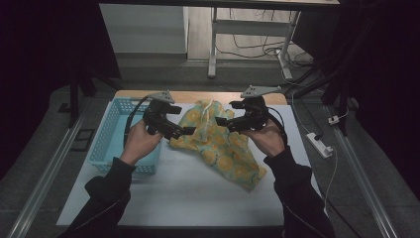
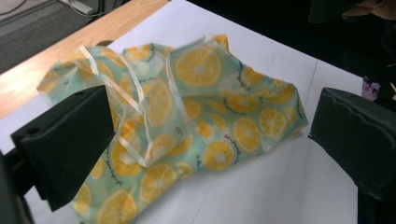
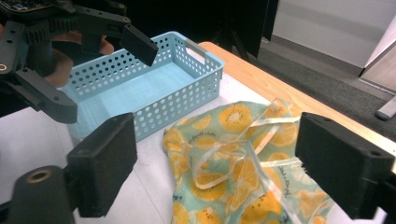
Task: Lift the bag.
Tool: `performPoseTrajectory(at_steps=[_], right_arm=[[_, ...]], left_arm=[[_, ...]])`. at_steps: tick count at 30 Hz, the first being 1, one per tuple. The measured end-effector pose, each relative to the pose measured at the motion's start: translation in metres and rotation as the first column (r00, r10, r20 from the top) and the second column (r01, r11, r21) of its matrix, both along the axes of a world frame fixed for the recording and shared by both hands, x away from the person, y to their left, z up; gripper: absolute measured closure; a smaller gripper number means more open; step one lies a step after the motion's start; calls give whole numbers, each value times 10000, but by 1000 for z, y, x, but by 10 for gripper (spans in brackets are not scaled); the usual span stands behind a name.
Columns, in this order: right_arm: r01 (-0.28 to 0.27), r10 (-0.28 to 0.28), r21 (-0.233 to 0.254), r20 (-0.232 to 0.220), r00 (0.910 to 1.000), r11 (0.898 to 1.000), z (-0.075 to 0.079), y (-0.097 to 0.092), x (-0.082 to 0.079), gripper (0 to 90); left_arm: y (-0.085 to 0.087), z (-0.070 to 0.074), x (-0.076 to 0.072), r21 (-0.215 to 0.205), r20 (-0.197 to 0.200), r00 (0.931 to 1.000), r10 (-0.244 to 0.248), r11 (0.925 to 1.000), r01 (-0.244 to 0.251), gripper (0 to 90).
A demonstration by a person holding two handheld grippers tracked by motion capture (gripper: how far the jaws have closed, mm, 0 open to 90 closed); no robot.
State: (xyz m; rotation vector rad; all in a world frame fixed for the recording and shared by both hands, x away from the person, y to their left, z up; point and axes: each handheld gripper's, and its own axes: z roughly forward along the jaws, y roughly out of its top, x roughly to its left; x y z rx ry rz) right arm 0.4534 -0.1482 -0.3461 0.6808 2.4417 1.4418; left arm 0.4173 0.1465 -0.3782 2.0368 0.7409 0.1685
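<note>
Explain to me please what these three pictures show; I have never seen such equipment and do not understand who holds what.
A person sits at a white table and holds a hand tool with two black jaws in each hand: the left gripper and the right gripper. One picture looks down from above. The other two come from small cameras on the grippers, looking along their jaws. On the table lie a lemon-print cloth with pale ribbons and a light blue basket, apparently empty. Both grippers are open above the cloth; nothing is held.
</note>
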Motion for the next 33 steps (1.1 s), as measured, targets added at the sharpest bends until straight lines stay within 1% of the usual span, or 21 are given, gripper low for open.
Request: performPoseTrajectory(at_steps=[3, 6, 9, 12, 14, 19, 22, 24, 26, 28, 30, 33], right_arm=[[69, -69, -108, -2, 10000, 9999, -8, 0, -3, 68], [152, -152, -45, -65, 9999, 9999, -16, -1, -6, 23], [218, -218, 28, -60, 9997, 9998, -23, -3, -9, 14], [237, -236, 123, -88, 9997, 9996, -29, -4, -11, 5], [252, -251, 82, -60, 9997, 9996, -35, -5, -12, 0], [327, -327, 4, -56, 9995, 9995, -46, -6, -15, 0], [310, -310, -173, -5, 9995, 9994, -49, -7, -17, 0], [309, -308, -249, 36, 9995, 9992, -52, -8, -19, 0], [324, -322, -314, 56, 9995, 9990, -53, -9, -21, 0], [339, -337, -310, 68, 9994, 9989, -55, -10, -23, 0], [298, -296, -420, 56, 9995, 9987, -57, -11, -26, 0], [358, -353, -541, 98, 9993, 9979, -60, -14, -29, 0]], left_arm=[[3, -8, -4, -37, 22, 10000, -37, 10000, 37, 0], [6, -15, -9, -67, 17, 10000, 28, 10000, -28, 0], [10, -21, -13, -137, 30, 10000, 80, 9999, -80, 0], [12, -30, -19, -36, 196, 9995, 234, 9997, -233, 0], [13, -35, -22, -36, 203, 9993, 319, 9995, -318, 0], [18, -48, -27, -68, 42, 9987, 516, 9986, -516, 0], [23, -55, -31, -247, -44, 9972, 742, 9969, -743, 0], [24, -58, -33, -169, -106, 9965, 829, 9964, -830, 0], [25, -61, -35, -121, -70, 9956, 930, 9956, -931, 0], [25, -63, -38, -64, -86, 9956, 936, 9956, -936, 0], [25, -64, -42, 44, -57, 9956, 933, 9956, -933, 0], [26, -65, -47, -42, -96, 9958, 905, 9959, -906, 0]])
